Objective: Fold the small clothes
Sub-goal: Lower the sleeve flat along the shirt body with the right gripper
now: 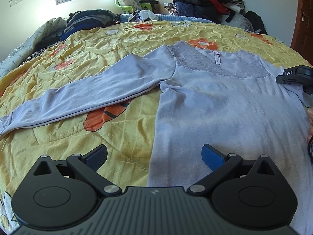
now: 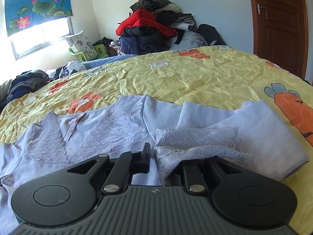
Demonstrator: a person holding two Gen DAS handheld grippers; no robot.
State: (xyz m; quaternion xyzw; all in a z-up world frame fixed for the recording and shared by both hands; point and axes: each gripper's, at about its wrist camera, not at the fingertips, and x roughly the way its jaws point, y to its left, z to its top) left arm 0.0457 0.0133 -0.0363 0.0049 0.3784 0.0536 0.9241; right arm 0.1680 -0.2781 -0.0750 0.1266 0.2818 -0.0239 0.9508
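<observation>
A lavender long-sleeved top (image 1: 225, 105) with a lace yoke lies flat on the yellow quilt (image 1: 109, 39). One sleeve (image 1: 93, 92) stretches out to the left. My left gripper (image 1: 154, 153) hovers open over the top's left side edge, with nothing between its blue pads. The other sleeve (image 2: 244, 121) is folded back across the chest. My right gripper (image 2: 154, 154) has its jaws nearly together on that sleeve's lace cuff (image 2: 195, 139), which drapes over and hides the right finger. The right gripper's black body (image 1: 293, 75) shows at the top's far shoulder.
A heap of red and dark jackets (image 2: 152, 25) is piled beyond the bed. Folded dark clothes (image 1: 88, 19) lie at the quilt's far left corner. A brown door (image 2: 279, 25) stands at the right. A hand (image 1: 310, 125) shows at the right edge.
</observation>
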